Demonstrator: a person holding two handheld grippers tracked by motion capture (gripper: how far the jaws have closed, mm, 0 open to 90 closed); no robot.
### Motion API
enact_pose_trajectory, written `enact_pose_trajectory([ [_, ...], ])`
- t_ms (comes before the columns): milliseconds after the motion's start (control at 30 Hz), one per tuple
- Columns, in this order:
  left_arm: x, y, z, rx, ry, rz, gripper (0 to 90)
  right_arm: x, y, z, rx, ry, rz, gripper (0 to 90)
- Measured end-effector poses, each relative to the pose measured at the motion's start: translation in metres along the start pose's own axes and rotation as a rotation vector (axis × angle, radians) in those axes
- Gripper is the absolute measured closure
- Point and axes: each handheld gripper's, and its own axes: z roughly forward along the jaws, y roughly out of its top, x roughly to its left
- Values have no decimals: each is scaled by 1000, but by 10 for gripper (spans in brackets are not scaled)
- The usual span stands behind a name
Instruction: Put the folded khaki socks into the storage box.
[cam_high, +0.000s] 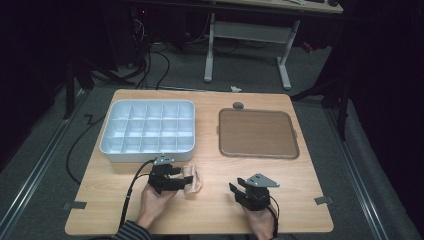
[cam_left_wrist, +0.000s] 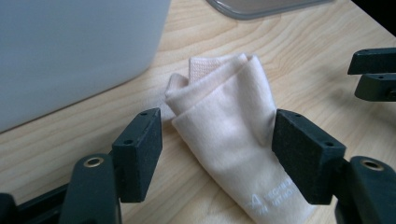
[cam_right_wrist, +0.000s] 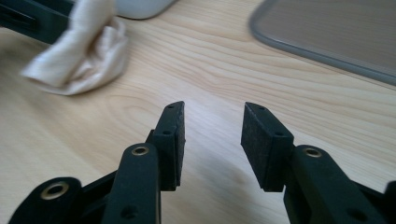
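Left gripper view puts us right behind our left hand-held gripper (cam_left_wrist: 217, 144), whose jaws stand wide apart with a folded pale cloth (cam_left_wrist: 229, 121) lying between them on the counter (cam_left_wrist: 299, 56); the right pad (cam_left_wrist: 306, 151) sits against the cloth's edge or just beside it, we cannot tell which, while the left pad (cam_left_wrist: 140, 149) stands clear of it, so nothing is gripped. From the cloth, at eleven o'clock, the white wall of the compartment tray (cam_left_wrist: 74, 51) rises, and at three o'clock the black jaws of our other tool reach in from the frame edge. Faint printed lettering shows on the cloth's near end, too small for us to read. In the right gripper view our right hand-held gripper (cam_right_wrist: 212, 140) holds its jaws partly parted over bare wood, with nothing between them; the cloth (cam_right_wrist: 79, 56) lies well off at ten o'clock, and the grey-rimmed brown board (cam_right_wrist: 336, 32) sits at one o'clock. From the high view we see the left hand-held gripper (cam_high: 172, 179) at the cloth (cam_high: 194, 181), near the counter's front edge, just at six o'clock from the white compartment tray (cam_high: 148, 131). The right hand-held gripper (cam_high: 239, 192) rests apart to the right, and the brown board (cam_high: 257, 133) lies at twelve o'clock from it. A small dark round object (cam_high: 238, 105) sits just beyond the board.
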Motion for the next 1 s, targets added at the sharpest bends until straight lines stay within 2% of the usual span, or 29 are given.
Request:
enact_pose_trajectory([
  [100,2,2,5,10,13,-21,326,-8,-4,-1,2,-43,6,597],
  [167,1,2,12,45,32,-14,331,-14,-5,-2,7,-71,0,597],
  [200,1,2,15,57,29,-17,334,-17,-6,-3,9,-81,-1,596],
  [300,-3,4,18,68,42,-2,358,-23,-8,-5,18,-125,-11,591],
  [367,-4,4,18,74,39,1,391,-28,-8,-5,30,-152,-17,590],
  [600,-3,5,20,79,-16,-13,531,-44,-9,-5,58,-206,-4,569],
  [733,-6,4,20,64,-21,19,615,-48,-10,-2,77,-241,-12,558],
  [900,-3,5,20,66,-43,-6,687,-52,-10,0,83,-237,2,527],
  [1000,-3,5,18,63,-50,-1,721,-57,-9,0,89,-214,47,482],
])
